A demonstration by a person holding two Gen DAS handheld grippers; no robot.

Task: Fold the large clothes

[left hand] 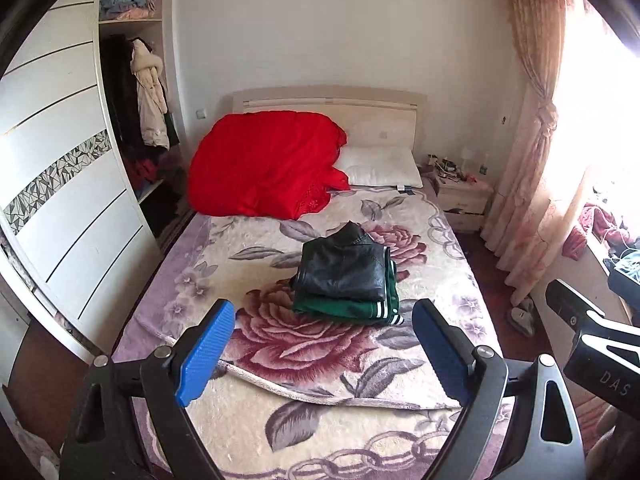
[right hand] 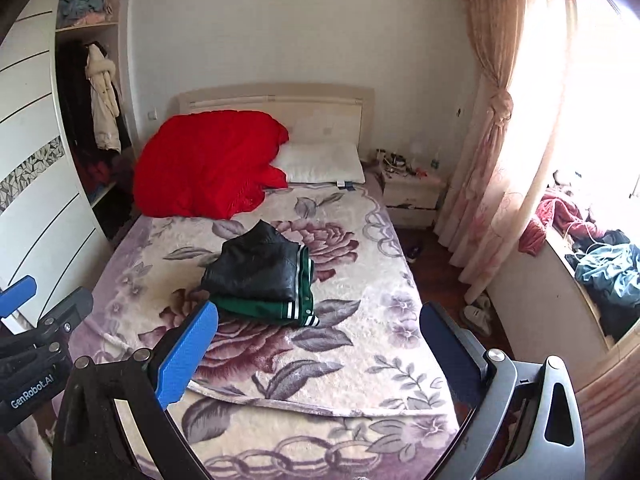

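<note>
A folded black leather jacket [left hand: 344, 268] lies on top of a folded green garment with white stripes [left hand: 352, 308] in the middle of the bed [left hand: 280, 420]. The same stack shows in the right wrist view, black jacket [right hand: 256, 264] over green garment [right hand: 264, 308]. My left gripper [left hand: 324, 344] is open and empty, held above the bed's near end, short of the stack. My right gripper [right hand: 320, 344] is open and empty, beside it to the right. The right gripper's body shows at the left view's right edge [left hand: 588, 336].
A red quilt [left hand: 264, 164] and a white pillow [left hand: 380, 168] lie at the headboard. A wardrobe [left hand: 68, 184] with hanging clothes stands left of the bed. A nightstand [left hand: 464, 196], curtain [left hand: 536, 132] and cluttered window ledge [right hand: 600, 264] are on the right. Slippers [right hand: 476, 312] lie on the floor.
</note>
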